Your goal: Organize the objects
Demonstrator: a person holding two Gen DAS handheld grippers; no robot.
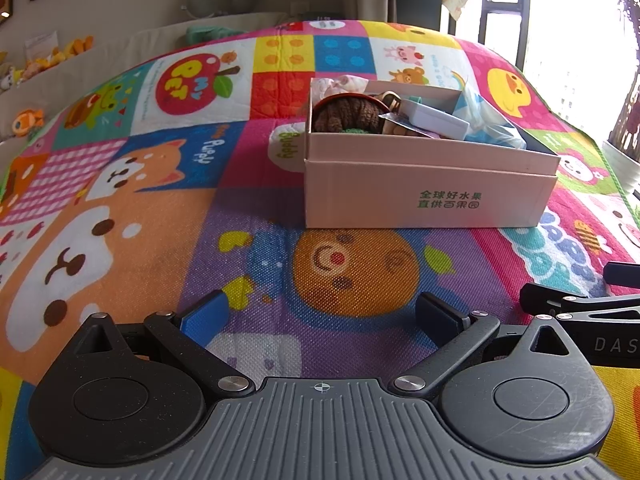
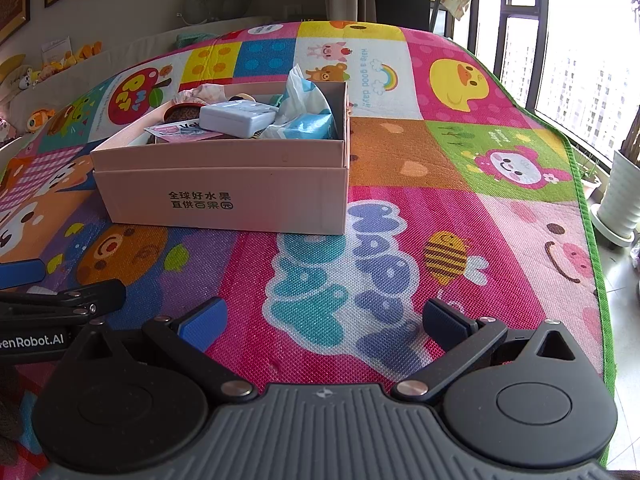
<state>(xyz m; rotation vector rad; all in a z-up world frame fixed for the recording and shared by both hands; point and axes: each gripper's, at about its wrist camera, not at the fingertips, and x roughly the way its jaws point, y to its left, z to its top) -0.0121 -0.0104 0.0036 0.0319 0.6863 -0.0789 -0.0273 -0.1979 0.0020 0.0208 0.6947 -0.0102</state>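
Note:
A pink cardboard box [image 1: 424, 196] [image 2: 224, 200] with green print stands on the colourful play mat. Inside it lie a brown knitted item [image 1: 344, 114], a white rectangular case [image 1: 438, 120] [image 2: 236, 117], a blue-and-white tissue pack [image 2: 308, 112] and flat cards. My left gripper [image 1: 324, 316] hovers low over the mat, short of the box's front wall, open with nothing between its fingers. My right gripper [image 2: 324, 320] is also open and empty, to the right of the box's near corner. Each gripper's side shows at the edge of the other's view.
The play mat [image 2: 440, 216] covers a raised surface whose green edge [image 2: 588, 216] drops off at the right toward a tiled floor and a white planter [image 2: 618, 196]. Plush toys [image 1: 52, 56] line a shelf at the far left. Windows stand at the right.

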